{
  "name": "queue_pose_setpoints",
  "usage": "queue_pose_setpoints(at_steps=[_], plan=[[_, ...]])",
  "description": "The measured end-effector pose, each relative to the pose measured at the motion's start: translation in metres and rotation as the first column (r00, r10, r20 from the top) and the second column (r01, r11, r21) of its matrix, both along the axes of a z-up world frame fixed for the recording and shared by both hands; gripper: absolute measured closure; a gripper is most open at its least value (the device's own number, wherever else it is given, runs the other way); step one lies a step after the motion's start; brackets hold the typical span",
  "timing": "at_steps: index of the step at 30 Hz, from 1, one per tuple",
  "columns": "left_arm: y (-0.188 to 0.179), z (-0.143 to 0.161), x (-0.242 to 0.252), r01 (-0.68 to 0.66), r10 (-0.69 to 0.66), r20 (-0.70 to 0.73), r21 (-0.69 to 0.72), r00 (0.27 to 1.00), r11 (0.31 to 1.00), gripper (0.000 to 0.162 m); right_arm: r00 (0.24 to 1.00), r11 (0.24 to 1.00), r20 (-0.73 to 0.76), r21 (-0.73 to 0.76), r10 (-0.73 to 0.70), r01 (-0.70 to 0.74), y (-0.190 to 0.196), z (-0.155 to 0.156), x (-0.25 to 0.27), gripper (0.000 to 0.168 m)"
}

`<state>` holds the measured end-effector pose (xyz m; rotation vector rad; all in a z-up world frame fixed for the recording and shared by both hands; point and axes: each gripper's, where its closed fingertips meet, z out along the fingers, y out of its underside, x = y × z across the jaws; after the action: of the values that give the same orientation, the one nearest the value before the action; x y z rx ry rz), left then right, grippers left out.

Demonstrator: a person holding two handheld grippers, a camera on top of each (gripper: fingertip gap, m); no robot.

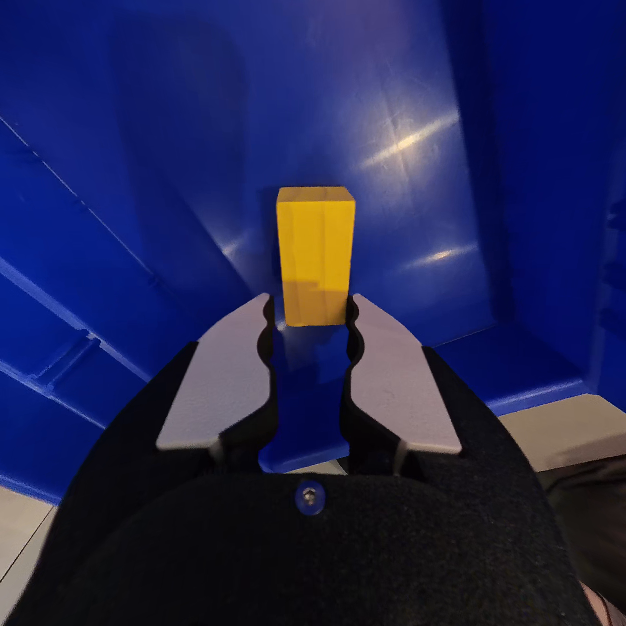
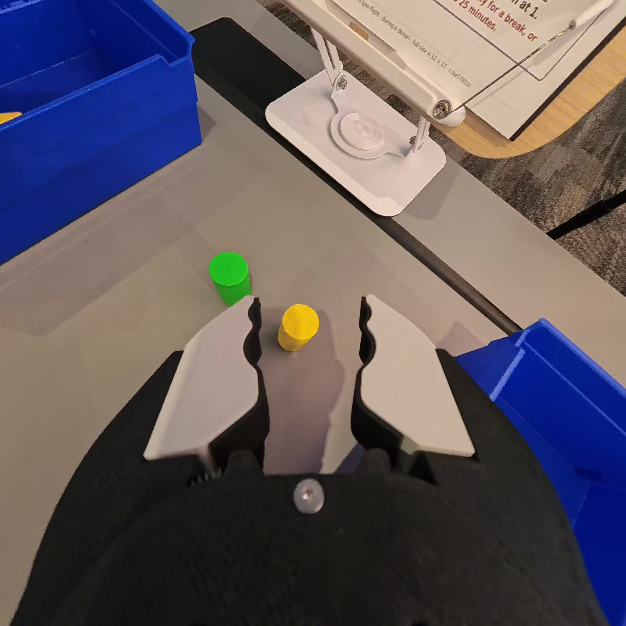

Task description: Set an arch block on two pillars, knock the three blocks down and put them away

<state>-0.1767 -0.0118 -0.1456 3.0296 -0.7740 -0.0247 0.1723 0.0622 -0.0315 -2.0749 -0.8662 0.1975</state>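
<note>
A yellow rectangular block (image 1: 316, 257) lies inside a blue bin (image 1: 135, 169). My left gripper (image 1: 311, 298) has its jaws around the block's near end. The right pad touches the block, and a thin gap shows at the left pad. In the right wrist view, a green cylinder (image 2: 230, 277) and a yellow cylinder (image 2: 298, 327) stand upright on the grey table (image 2: 338, 254), a little apart. My right gripper (image 2: 311, 299) is open and empty above the table. The yellow cylinder shows between its fingertips, and the green one is just beyond its left fingertip.
A blue bin (image 2: 101, 135) stands at the far left with a yellow piece (image 2: 8, 117) in it. Another blue bin (image 2: 559, 406) sits at the right, near the gripper. A white document stand (image 2: 359, 142) holding a printed sheet is at the table's far edge. The grippers' ends are close to 40 cm from one another.
</note>
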Motion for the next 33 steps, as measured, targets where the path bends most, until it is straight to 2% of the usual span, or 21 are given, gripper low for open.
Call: queue_pose_setpoints(at_steps=[4, 6, 8, 33], plan=[[0.0, -0.002, -0.002, 0.002, -0.002, -0.017, -0.003, 1.0, 1.0, 0.116, 1.0, 1.0, 0.013, -0.005, 0.003, -0.003, 0.0, -0.002, -0.001, 0.111], [0.001, -0.002, -0.002, 0.01, -0.01, -0.022, -0.001, 1.0, 1.0, 0.118, 1.0, 1.0, 0.02, -0.008, 0.006, -0.006, -0.001, -0.004, -0.001, 0.111], [0.0, -0.002, -0.002, 0.019, -0.019, -0.027, -0.005, 0.999, 1.0, 0.127, 1.0, 1.0, 0.026, -0.009, 0.008, -0.008, -0.001, -0.005, -0.001, 0.111], [-0.004, 0.019, -0.002, 0.043, -0.041, -0.031, 0.041, 0.999, 0.998, 0.127, 0.999, 1.0, 0.043, -0.018, 0.013, -0.012, 0.0, -0.009, -0.001, 0.111]])
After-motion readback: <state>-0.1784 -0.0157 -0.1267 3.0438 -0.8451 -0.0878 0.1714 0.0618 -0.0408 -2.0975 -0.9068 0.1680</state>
